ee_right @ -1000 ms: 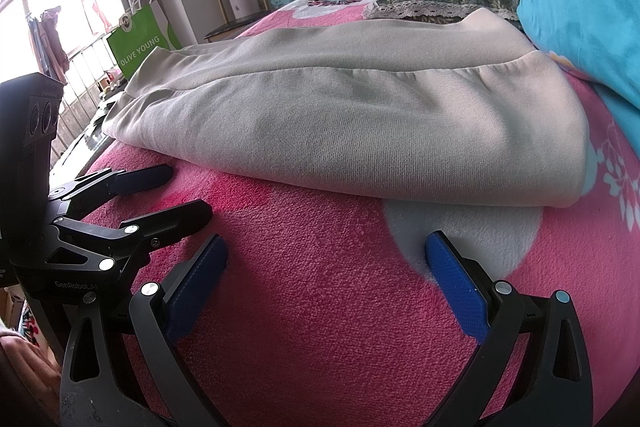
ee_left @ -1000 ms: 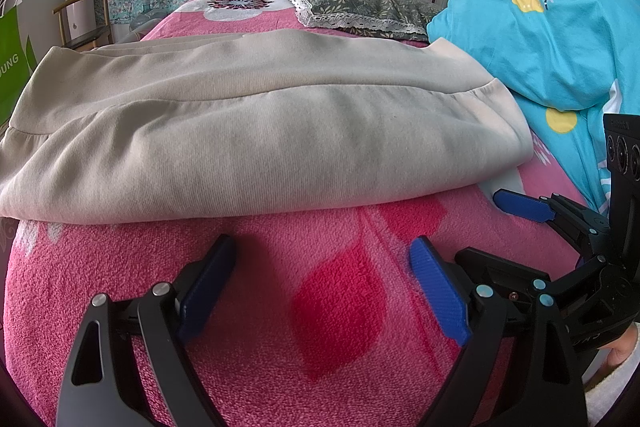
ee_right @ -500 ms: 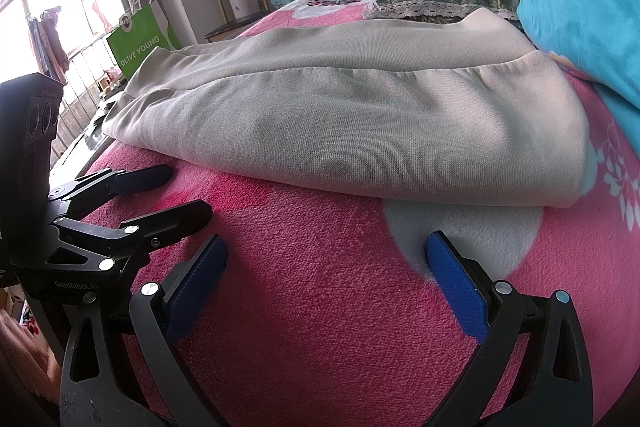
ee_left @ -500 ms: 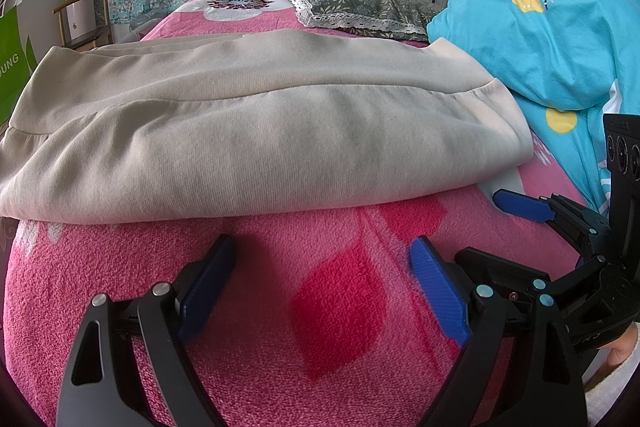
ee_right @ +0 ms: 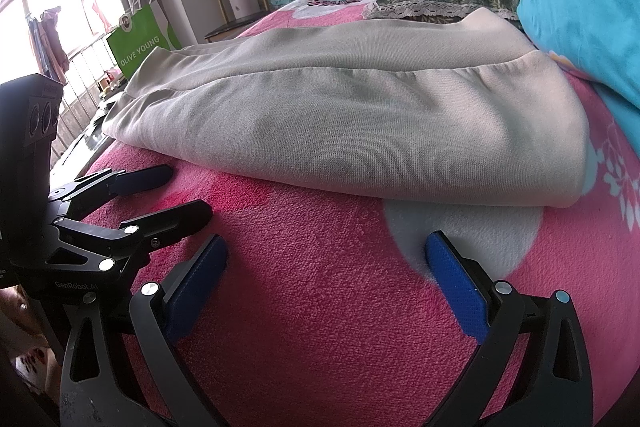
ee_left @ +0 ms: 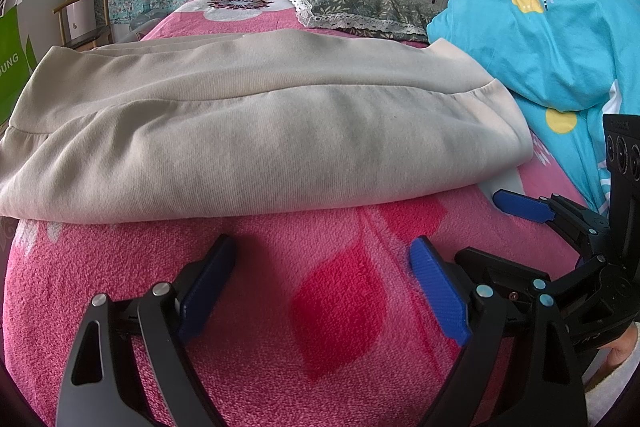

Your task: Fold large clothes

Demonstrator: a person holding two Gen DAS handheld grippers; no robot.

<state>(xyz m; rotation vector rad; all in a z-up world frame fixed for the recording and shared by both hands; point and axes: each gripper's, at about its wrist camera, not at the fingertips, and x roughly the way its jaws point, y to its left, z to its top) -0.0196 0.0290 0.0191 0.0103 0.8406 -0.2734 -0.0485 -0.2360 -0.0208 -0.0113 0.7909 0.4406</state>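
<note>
Left gripper (ee_left: 320, 275), lower left of frame: jaws wide, empty, over the pink blanket (ee_left: 280, 347). Beige garment (ee_left: 260, 147), centre: folded, lying across the blanket just beyond the fingertips. Right gripper (ee_right: 326, 267), lower right: spread, empty. Risk: a pad pinching only the top layer, dragging the fold open.
</note>
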